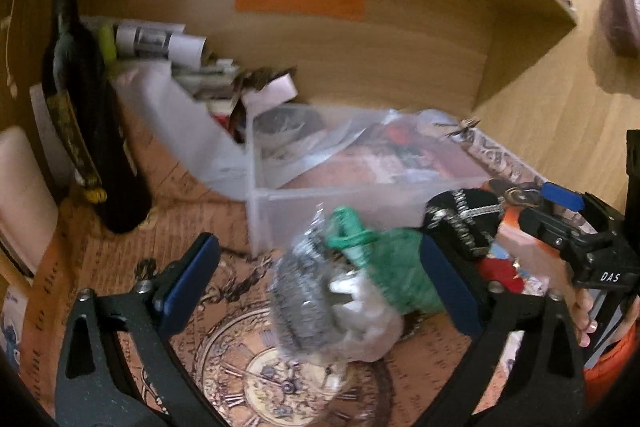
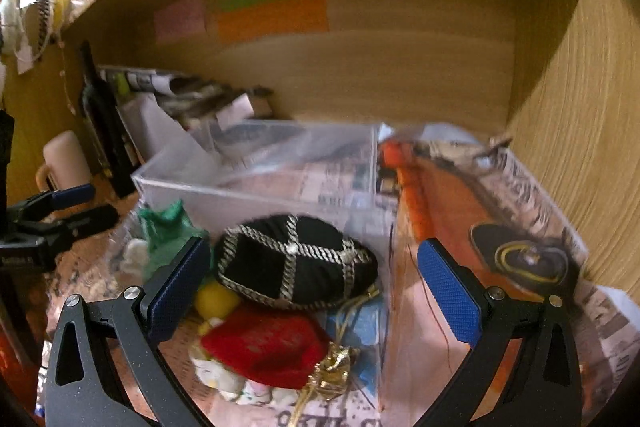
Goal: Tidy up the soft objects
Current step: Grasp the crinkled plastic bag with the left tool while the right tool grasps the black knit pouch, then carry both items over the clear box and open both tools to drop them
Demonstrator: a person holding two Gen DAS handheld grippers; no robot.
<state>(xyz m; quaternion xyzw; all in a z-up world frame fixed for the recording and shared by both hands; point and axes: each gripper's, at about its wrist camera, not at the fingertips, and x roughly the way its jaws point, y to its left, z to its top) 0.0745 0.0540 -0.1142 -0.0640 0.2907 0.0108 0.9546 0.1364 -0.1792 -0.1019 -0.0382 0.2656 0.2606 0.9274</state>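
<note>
My left gripper (image 1: 320,279) is open around a clear bag (image 1: 340,311) that holds a grey scrubber, a green cloth (image 1: 384,251) and white fluff, lying on the clock-print mat. My right gripper (image 2: 316,287) is open above a black pouch with silver braid (image 2: 296,263) and a red pouch (image 2: 268,347), which lie in a clear box (image 2: 256,183). The black pouch (image 1: 464,219) and the right gripper (image 1: 560,211) show at the right of the left wrist view. The left gripper (image 2: 64,211) shows at the left of the right wrist view.
A dark bottle (image 1: 84,115) stands at the left. A second clear box (image 1: 192,131) with papers sits behind. A cream mug (image 2: 66,159) stands by the bottle. Wooden shelf walls (image 2: 580,107) close in at the back and right. An orange packet (image 2: 436,195) lies right of the box.
</note>
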